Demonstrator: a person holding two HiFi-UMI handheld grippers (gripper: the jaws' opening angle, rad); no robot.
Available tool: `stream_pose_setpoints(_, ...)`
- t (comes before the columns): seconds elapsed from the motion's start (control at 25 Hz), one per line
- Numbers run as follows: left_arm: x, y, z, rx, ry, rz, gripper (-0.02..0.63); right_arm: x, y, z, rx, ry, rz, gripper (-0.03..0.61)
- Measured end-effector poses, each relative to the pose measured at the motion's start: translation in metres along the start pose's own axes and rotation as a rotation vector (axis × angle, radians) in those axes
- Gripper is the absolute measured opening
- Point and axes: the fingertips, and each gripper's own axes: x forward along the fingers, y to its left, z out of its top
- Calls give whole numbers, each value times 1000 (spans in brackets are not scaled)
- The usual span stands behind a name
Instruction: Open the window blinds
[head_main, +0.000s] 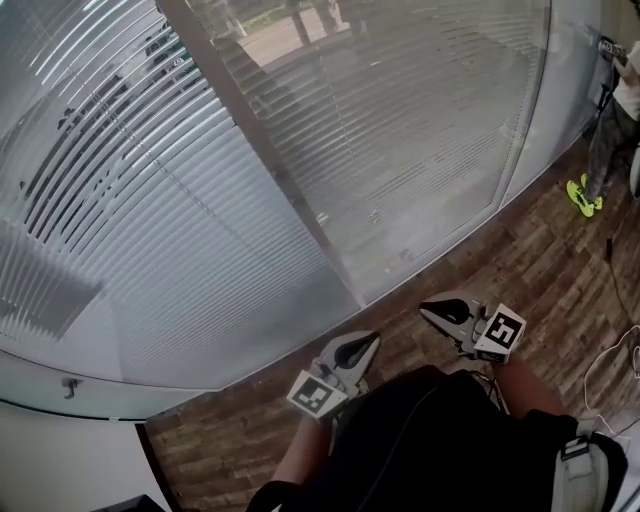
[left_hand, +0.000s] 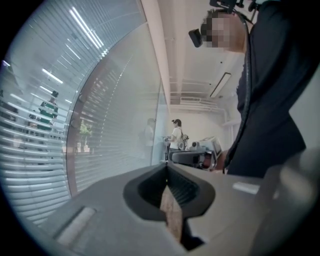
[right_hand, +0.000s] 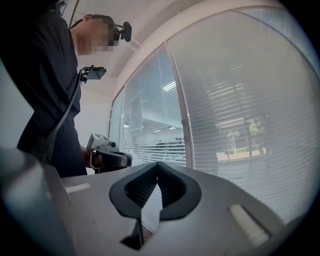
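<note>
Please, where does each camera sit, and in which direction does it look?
Head view: on the head, looking steeply down at the blinds and wood floor; torso, left gripper and right gripper show.
Left gripper view: rides the left gripper, facing the right gripper; torso shows.
Right gripper view: rides the right gripper, facing the left gripper; torso shows.
Shared: the blinds.

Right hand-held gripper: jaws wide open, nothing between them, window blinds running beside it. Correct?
One thing is off: the right hand-held gripper is not wide open. The right gripper view shows its jaws shut, tips meeting. The rest stands: nothing is between them, and the window blinds run beside it.
</note>
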Motion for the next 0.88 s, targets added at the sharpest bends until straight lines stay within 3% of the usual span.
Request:
stream_pose_setpoints(0.52,31,-33,-1,0,4,-15,5,-40,-7,13,-17,-9,-24,5)
stream_pose_setpoints(0.88,37,-42,-3,-3,8,-18,5,-53,-1,-5,-22,10,-9,5)
